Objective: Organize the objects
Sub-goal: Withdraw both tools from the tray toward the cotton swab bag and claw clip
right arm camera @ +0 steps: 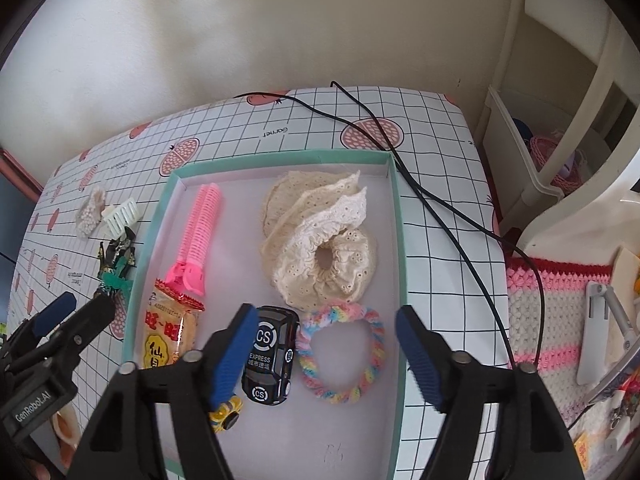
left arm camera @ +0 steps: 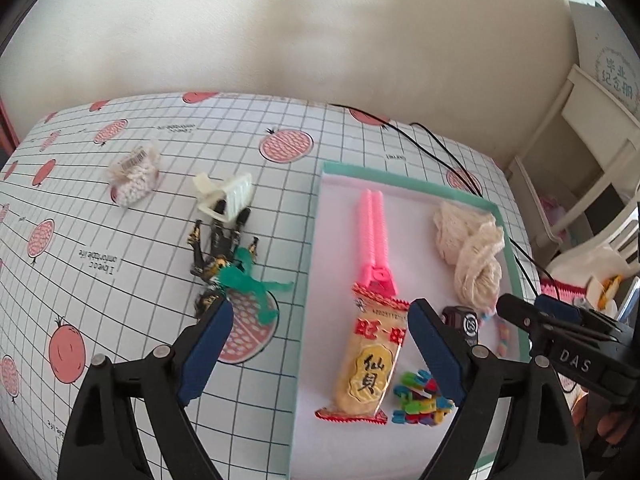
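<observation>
A teal-rimmed tray (left arm camera: 316,216) (right arm camera: 400,216) holds a pink hair clip (left arm camera: 374,236) (right arm camera: 196,240), a snack packet (left arm camera: 370,356) (right arm camera: 168,332), a cream lace scrunchie (left arm camera: 472,248) (right arm camera: 320,240), a black toy car (right arm camera: 272,356), a rainbow scrunchie (right arm camera: 344,352) and colourful plastic pieces (left arm camera: 420,400). On the cloth left of the tray lie a black-and-gold figure with a green ribbon (left arm camera: 228,264) (right arm camera: 116,264), a white claw clip (left arm camera: 226,196) (right arm camera: 122,214) and a beaded clip (left arm camera: 134,178) (right arm camera: 90,210). My left gripper (left arm camera: 320,344) is open and empty above the tray's left rim. My right gripper (right arm camera: 326,344) is open and empty over the rainbow scrunchie.
A black cable (right arm camera: 440,200) runs across the table's right side. A crocheted pink-and-white mat (right arm camera: 552,312) and white shelves (right arm camera: 532,152) lie to the right. A small yellow toy (right arm camera: 226,414) sits in the tray near my right gripper's left finger.
</observation>
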